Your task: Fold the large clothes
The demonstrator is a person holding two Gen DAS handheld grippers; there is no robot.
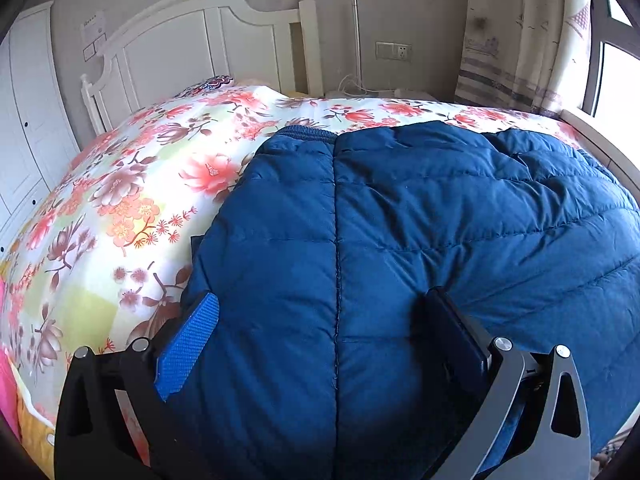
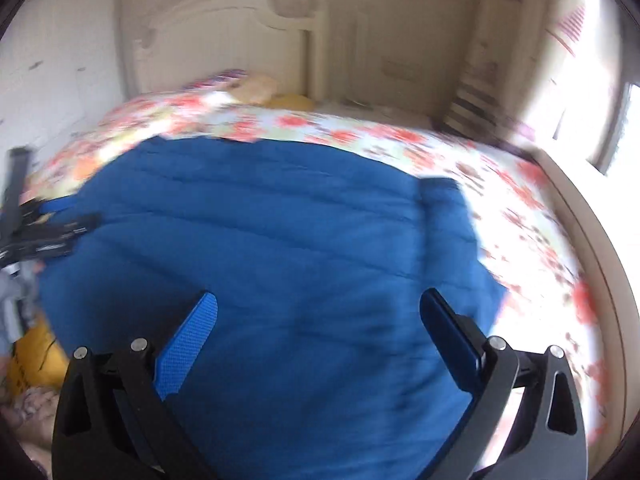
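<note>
A large dark blue quilted down jacket [image 1: 400, 240] lies spread on a bed with a floral cover [image 1: 132, 200]. My left gripper [image 1: 320, 300] is open just above the jacket's near part, its blue-padded fingers [image 1: 188, 344] wide apart on either side of the centre seam. In the blurred right wrist view the jacket [image 2: 280, 240] fills the middle. My right gripper [image 2: 320, 300] is open and empty above the jacket's near edge. The left gripper [image 2: 44, 232] shows at the far left of that view, at the jacket's left side.
A white headboard [image 1: 192, 40] stands at the back. White wardrobe doors [image 1: 28, 120] are on the left. A curtain [image 1: 520, 40] and window are at the right. A pillow [image 2: 256, 88] lies at the bed's head. A yellow item [image 2: 32, 360] sits low left.
</note>
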